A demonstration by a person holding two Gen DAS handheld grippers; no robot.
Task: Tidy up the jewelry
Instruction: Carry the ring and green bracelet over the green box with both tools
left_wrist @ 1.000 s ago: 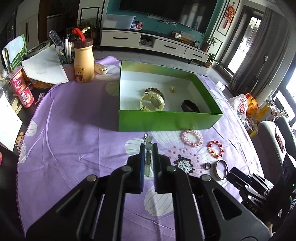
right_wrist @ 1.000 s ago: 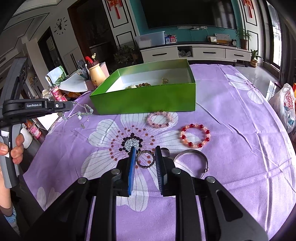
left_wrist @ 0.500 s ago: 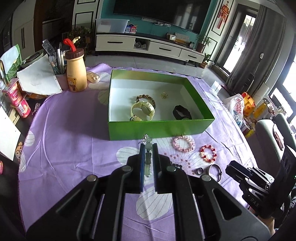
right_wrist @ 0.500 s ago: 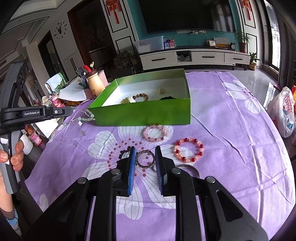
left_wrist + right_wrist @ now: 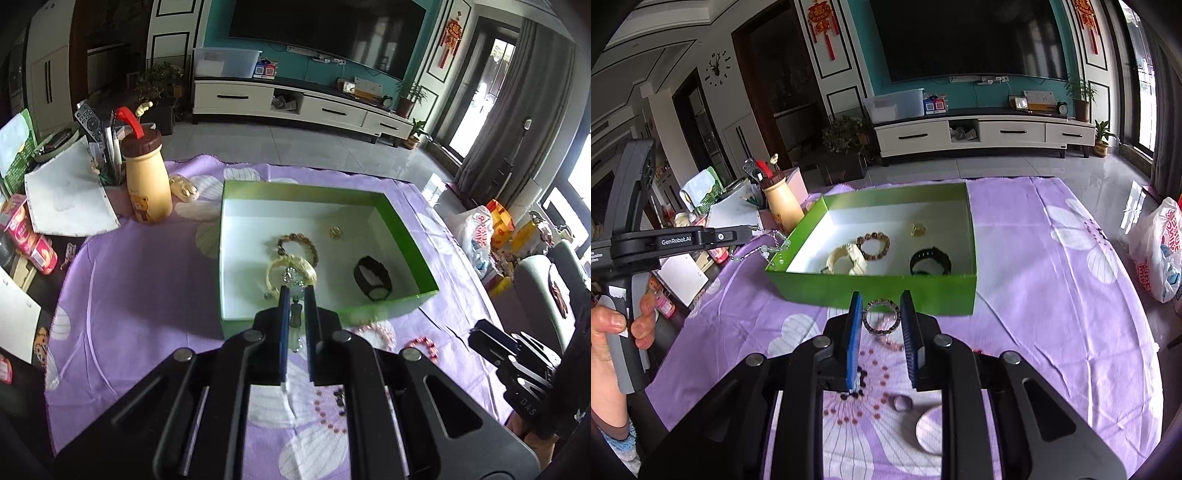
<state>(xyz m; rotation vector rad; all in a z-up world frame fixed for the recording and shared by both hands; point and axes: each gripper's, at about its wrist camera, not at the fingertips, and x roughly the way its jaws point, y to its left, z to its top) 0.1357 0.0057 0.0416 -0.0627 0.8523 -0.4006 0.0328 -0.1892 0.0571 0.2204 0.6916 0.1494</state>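
My left gripper [image 5: 296, 291] is shut on a silver chain with pale green beads [image 5: 767, 250], held in the air over the front edge of the green box [image 5: 332, 317]. My right gripper [image 5: 881, 299] is shut on a dark beaded bracelet [image 5: 881, 317], lifted above the cloth before the box's front wall [image 5: 879, 288]. Inside the box lie a cream watch [image 5: 847, 258], a brown bead bracelet [image 5: 873, 240], a gold trinket [image 5: 918, 229] and a black watch [image 5: 930, 262]. A pink bead bracelet [image 5: 376, 332] and a red bead bracelet [image 5: 423, 347] lie on the cloth.
A purple flowered cloth [image 5: 1052, 295] covers the table. A ring [image 5: 903, 403] and a silver bangle [image 5: 929, 430] lie under my right gripper. A yellow bear bottle [image 5: 146, 177], papers and a pen holder stand at the left. A plastic bag [image 5: 1160, 251] sits off the right edge.
Both grippers have risen and moved forward toward the box. The chain now hangs over the box's front edge. The dark bracelet has come up off the cloth.
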